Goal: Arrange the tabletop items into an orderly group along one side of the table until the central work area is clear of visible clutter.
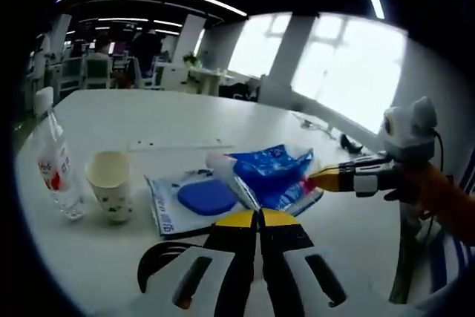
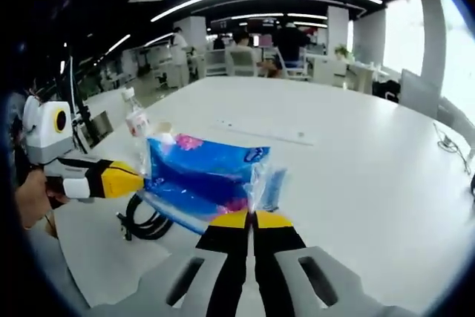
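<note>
A crinkled blue plastic bag [image 1: 271, 172] lies mid-table, partly over a flat white packet with a blue oval [image 1: 206, 198]. My left gripper [image 1: 260, 217] is shut, with the bag's clear lower edge pinched at its yellow tips. From the right, my right gripper [image 1: 315, 181] meets the bag's far corner. In the right gripper view, my right gripper [image 2: 252, 217] is shut on the clear corner of the blue bag [image 2: 204, 176]. The left gripper [image 2: 137, 180] touches the bag's left edge there.
A paper cup [image 1: 110, 183] and a water bottle [image 1: 52, 157] stand left of the bag. A black cable loop [image 2: 145, 224] lies near the table's edge. The white table [image 1: 185, 116] stretches bare beyond. Chairs and desks stand far behind.
</note>
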{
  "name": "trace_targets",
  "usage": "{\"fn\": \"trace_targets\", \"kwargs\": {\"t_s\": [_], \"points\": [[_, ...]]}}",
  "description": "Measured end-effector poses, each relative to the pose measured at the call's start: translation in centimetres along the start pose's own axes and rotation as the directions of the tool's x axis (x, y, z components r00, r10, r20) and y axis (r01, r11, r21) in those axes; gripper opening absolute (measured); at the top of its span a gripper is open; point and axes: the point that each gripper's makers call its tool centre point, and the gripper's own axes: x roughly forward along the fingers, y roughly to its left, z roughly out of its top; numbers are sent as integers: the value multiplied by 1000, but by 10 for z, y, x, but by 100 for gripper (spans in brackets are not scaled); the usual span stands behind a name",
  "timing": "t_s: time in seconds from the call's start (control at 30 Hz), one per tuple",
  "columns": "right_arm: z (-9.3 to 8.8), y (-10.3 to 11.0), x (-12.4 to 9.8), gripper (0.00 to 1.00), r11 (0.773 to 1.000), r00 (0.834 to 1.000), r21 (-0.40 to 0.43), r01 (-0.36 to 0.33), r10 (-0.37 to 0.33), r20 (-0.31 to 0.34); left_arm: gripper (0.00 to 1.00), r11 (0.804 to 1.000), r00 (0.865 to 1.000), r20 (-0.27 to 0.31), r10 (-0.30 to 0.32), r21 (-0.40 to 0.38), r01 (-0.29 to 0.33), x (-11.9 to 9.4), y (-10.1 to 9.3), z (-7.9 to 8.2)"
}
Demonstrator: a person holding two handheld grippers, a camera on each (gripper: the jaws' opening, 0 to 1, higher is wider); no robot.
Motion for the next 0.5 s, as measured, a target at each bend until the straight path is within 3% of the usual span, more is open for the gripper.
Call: {"fn": "trace_targets", "kwargs": {"t_s": [0.27, 0.5], "points": [[-1, -27, -2, 0, 999, 999, 0, 37, -37, -2, 0, 999, 1000, 15, -15, -37, 15, 26, -10, -2], [-5, -49, 0, 0, 997, 998, -29, 68, -68, -9, 0, 996, 1000, 14, -13, -85, 14, 52, -17, -15]]}}
